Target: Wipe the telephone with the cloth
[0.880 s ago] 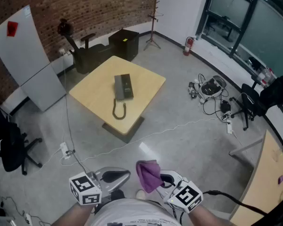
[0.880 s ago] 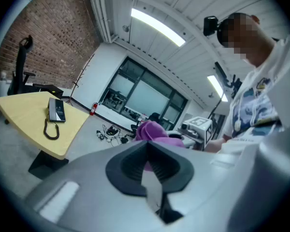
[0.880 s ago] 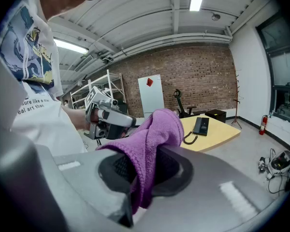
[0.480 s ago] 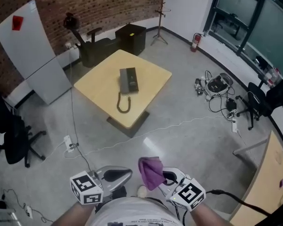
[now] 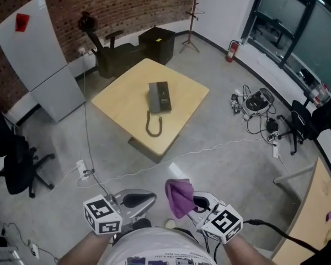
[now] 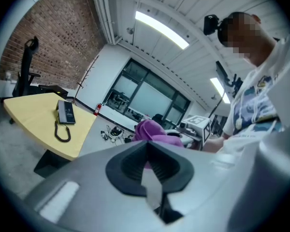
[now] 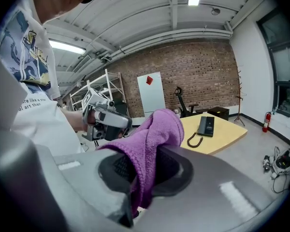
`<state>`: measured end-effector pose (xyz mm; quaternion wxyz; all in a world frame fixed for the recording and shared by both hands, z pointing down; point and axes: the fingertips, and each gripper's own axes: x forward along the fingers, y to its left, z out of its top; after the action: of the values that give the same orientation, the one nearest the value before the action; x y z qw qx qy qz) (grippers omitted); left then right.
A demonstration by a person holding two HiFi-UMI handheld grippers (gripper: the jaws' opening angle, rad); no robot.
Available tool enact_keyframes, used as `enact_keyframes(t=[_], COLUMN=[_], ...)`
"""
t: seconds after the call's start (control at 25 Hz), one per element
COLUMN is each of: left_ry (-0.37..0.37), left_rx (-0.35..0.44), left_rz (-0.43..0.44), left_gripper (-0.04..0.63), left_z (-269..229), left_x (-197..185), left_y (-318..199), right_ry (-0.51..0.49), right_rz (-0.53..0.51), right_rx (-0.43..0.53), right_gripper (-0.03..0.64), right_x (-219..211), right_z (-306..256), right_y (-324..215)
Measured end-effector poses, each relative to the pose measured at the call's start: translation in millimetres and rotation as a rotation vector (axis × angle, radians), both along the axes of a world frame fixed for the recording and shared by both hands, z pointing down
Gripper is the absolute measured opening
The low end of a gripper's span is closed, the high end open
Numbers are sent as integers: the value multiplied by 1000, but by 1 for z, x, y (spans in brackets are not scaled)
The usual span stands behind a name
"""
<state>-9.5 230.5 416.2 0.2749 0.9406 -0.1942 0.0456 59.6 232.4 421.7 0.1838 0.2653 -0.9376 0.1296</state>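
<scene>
A person stands holding a gripper in each hand, low and close to the body, seen from a head camera looking steeply down. The left gripper has its jaws closed fully together with nothing between them. The right gripper sits just beside it, and its jaws are clamped on a purple cloth. The cloth bunches up in a soft fold above the jaw tips, and a strip of it hangs down through the gap between the pads. In the left gripper view the cloth shows just past that gripper's closed tips. Each gripper carries a cube with square markers near the hand. The telephone is well ahead of both grippers, across a stretch of grey floor, and neither gripper is near it. It is dark and lies flat on a yellow table. Its coiled cord loops off the end nearer the grippers. In the right gripper view the telephone appears beyond the cloth and to its right. A black chair stands far off to the left gripper's left. A tangle of cables lies ahead and to the right of the right gripper. A brick wall runs behind the table.
</scene>
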Motion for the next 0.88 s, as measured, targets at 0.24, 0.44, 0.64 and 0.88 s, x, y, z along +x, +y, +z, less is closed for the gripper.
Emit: enact_keyframes(t=[0.24, 0.44, 0.64, 0.88], left_ry=[-22, -53, -19, -29], left_rx=[4, 11, -32, -91], left_rz=[9, 8, -33, -133], left_gripper=[4, 3, 5, 32], left_z=[13, 29, 41, 53], left_x=[-41, -62, -58, -48], left_y=[-21, -45, -83, -161], right_ry=[15, 18, 29, 28], right_rz=[25, 61, 60, 34], right_rx=[0, -21, -47, -42], right_gripper=[43, 43, 43, 43], right_x=[-36, -53, -40, -14], right_z=[3, 9, 17, 23], right_y=[-21, -38, -67, -144])
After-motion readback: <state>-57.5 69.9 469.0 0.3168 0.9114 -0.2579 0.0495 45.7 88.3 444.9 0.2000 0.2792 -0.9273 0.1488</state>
